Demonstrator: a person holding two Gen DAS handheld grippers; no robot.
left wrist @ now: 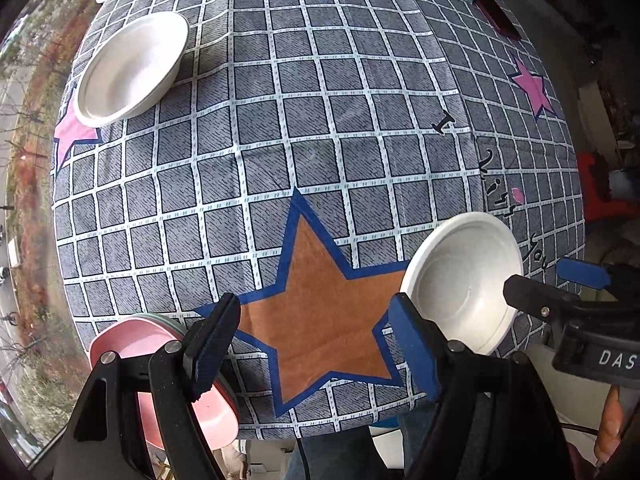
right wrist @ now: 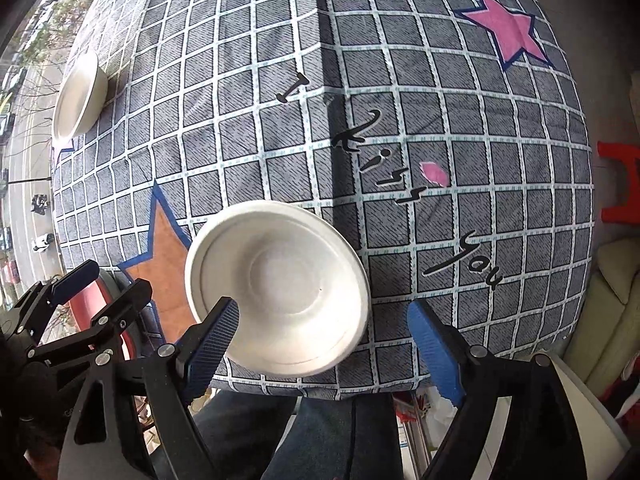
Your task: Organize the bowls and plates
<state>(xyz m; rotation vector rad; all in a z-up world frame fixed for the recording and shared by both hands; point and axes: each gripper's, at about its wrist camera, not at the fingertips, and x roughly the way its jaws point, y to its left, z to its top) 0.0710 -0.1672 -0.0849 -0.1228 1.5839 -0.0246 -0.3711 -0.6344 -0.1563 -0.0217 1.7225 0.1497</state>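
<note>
My left gripper [left wrist: 316, 344] is spread wide over the orange star [left wrist: 324, 320], beside the pink plates [left wrist: 132, 340] that only its camera shows clearly. My right gripper [right wrist: 324, 344], also wide, hangs above the near white bowl [right wrist: 280, 292]; the far white bowl [left wrist: 132, 68] sits well apart

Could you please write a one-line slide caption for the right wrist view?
Open right gripper approaches the near white bowl on the star-patterned tablecloth.

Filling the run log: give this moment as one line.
left gripper: open, empty | right gripper: open around near white bowl rim | far white bowl: untouched | pink plates: stacked
</note>
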